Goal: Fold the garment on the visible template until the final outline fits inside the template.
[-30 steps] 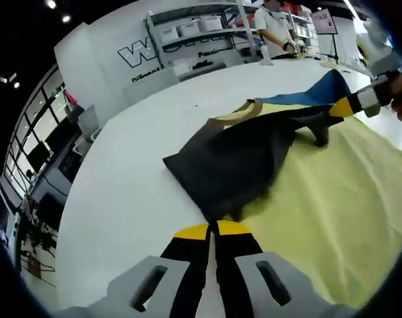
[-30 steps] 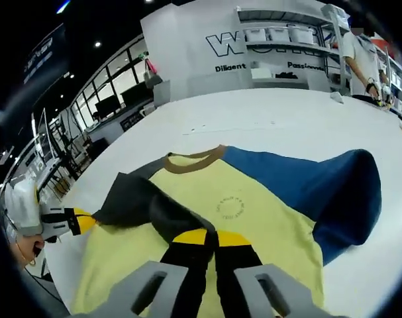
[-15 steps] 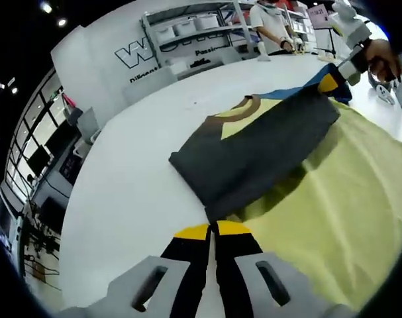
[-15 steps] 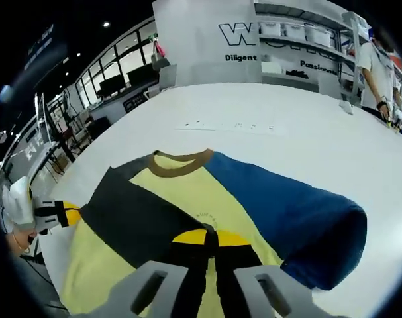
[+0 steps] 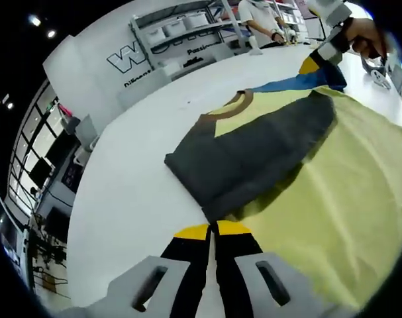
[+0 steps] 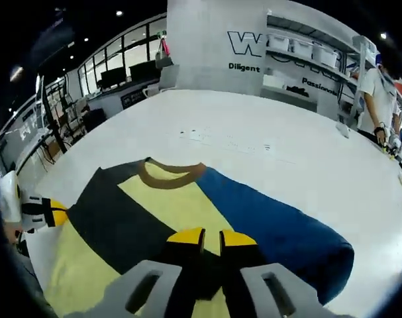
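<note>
Left tool point(image 5: 212, 230) is clenched on the lower corner of the dark sleeve fold point(image 5: 253, 156); the yellow tips meet with cloth pinched between them. My right tool point(image 6: 204, 237) has its tips apart with a visible gap, so I read it as released. It sits just over the far end of that same fold, and also shows in the left gripper view point(image 5: 311, 64).

The garment point(image 6: 181, 209) is a tee lying flat on the white table point(image 6: 267, 159): yellow body, brown collar point(image 6: 171, 173), dark sleeve folded in over the chest, blue sleeve point(image 6: 273, 228) still out to the other side. I can't make out any template outline under it.

Doing this step well, as I judge it:
- Lay the pinched corner down flat before letting go, so the fold edge stays straight and parallel to the body.
- Don't drag; the yellow panel under the fold looks prone to rucking.
- Then do the blue sleeve the same way, mirrored.

Orientation: the long axis runs collar to hem. The collar points away from me towards the back wall with the lettering; the hem is nearest my tools. The dark fold runs roughly along that axis, slightly skewed.
</note>
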`<state>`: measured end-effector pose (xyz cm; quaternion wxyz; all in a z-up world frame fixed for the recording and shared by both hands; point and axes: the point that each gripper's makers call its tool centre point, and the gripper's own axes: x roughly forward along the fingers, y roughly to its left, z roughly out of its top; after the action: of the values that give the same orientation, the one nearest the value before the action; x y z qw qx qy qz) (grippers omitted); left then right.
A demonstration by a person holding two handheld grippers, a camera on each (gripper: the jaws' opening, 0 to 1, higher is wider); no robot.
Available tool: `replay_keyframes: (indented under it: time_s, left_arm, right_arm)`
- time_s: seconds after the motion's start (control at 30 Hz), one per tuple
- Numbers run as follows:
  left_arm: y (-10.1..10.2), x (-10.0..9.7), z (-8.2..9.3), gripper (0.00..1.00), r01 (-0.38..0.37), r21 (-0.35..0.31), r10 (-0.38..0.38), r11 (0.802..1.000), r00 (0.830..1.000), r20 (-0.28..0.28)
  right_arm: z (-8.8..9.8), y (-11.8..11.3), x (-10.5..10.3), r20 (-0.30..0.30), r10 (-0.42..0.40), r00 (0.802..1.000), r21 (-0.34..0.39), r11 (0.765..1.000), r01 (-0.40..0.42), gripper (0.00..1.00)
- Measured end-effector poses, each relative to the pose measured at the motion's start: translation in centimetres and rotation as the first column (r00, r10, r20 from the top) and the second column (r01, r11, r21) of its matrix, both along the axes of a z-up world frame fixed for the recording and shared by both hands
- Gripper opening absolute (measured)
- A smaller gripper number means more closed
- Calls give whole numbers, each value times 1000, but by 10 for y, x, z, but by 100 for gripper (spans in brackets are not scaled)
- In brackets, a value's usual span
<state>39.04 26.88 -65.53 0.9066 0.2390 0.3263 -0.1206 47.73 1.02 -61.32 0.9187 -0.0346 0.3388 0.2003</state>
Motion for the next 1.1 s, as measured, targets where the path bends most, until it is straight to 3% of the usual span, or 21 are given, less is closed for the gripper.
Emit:
replay_keyframes:
  time_s: [0.2,0.47,0.7,1.1]
  left_arm:
    - [-1,0,0,6,-4,-5,4,1000,1000,-2]
    - [0,1,-1,6,-12,-16,12,1000,1000,-7]
    - [0,1,-2,6,-19,-24,19,1000,1000,-9]
    - [1,2,-3,6,-36,-58,36,998,999,1]
  right_arm:
    - [8,50,2,18,110,994,68,991,-111,24]
    - [14,96,2,38,205,978,94,974,-208,29]
    - [17,132,-1,46,283,958,148,947,-286,43]
    - [9,203,3,12,413,911,171,896,-409,41]
